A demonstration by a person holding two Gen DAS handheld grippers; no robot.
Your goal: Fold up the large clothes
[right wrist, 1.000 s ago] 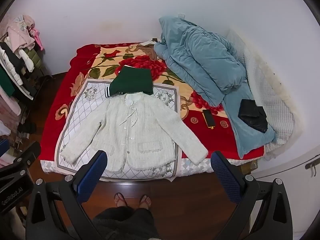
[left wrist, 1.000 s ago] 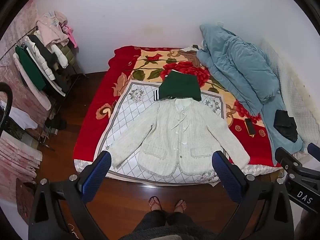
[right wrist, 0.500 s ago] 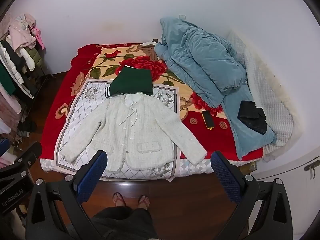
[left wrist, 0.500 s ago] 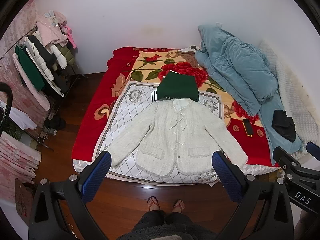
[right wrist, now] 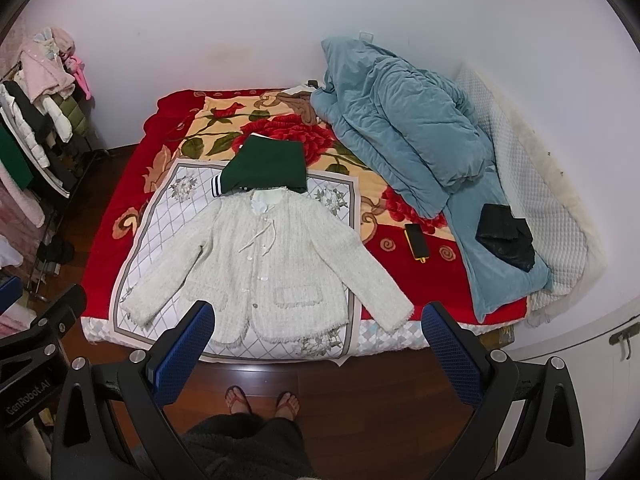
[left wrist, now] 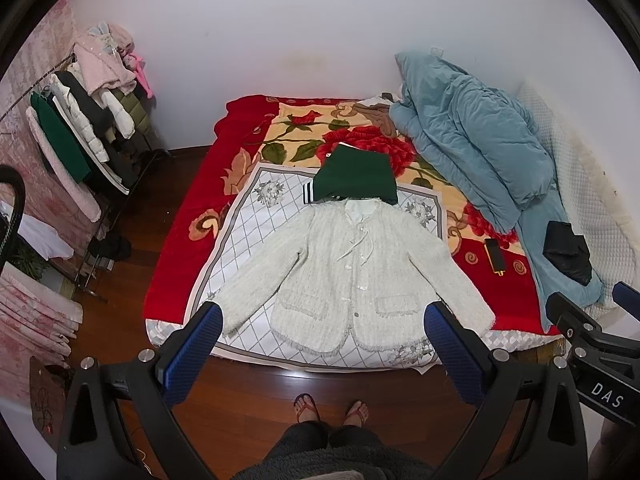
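Cream tweed jacket spread flat on the bed, both tools held wide above the floor.

The fuzzy cream-white tweed jacket (left wrist: 360,276) lies face up, sleeves angled out, fringed hem and two patch pockets toward the bed's near edge, on a white quilted diamond-pattern cloth (left wrist: 256,224) over a plush red rose-print blanket (left wrist: 304,136). A folded dark green knit garment (left wrist: 354,178) touches its collar. To the right sit a puffy crumpled blue duvet (left wrist: 472,128), a slim black phone (left wrist: 495,255) and a crinkled black bag (left wrist: 567,249). The left hand-held gripper (left wrist: 320,344) hangs over the dark wooden floor (left wrist: 248,396), blue mesh-textured pads far apart, gripping nothing; the right hand-held gripper (right wrist: 318,344) is likewise spread and empty. The person's sandalled feet (right wrist: 262,400) stand below.
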